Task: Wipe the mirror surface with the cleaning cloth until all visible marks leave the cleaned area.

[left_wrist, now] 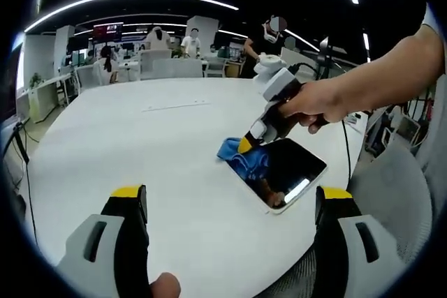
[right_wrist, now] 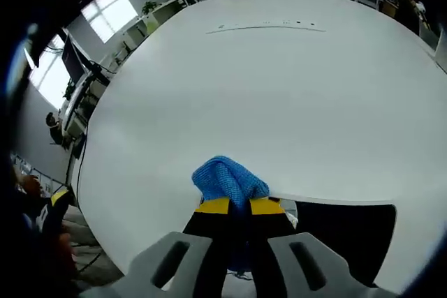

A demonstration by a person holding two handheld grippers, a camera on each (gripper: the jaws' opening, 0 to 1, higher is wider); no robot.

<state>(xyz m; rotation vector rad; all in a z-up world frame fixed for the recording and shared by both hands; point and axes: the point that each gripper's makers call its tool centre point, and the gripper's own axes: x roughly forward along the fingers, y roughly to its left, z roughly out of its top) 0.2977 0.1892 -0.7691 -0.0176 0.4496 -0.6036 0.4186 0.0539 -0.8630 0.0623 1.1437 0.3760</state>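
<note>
A dark mirror with a white rim lies flat on the white table, near its right edge. A blue cleaning cloth rests on the mirror's left end. My right gripper, held by a person's hand, is shut on the cloth and presses it down there. In the right gripper view the blue cloth bunches out past the closed yellow-tipped jaws of my right gripper, with the mirror to the right. My left gripper is open, hovering short of the mirror, nothing between its jaws.
The table is large, round and white, with a thin cable slot across its middle. Grey chairs stand by the near right edge. Desks, screens and several people are in the office behind.
</note>
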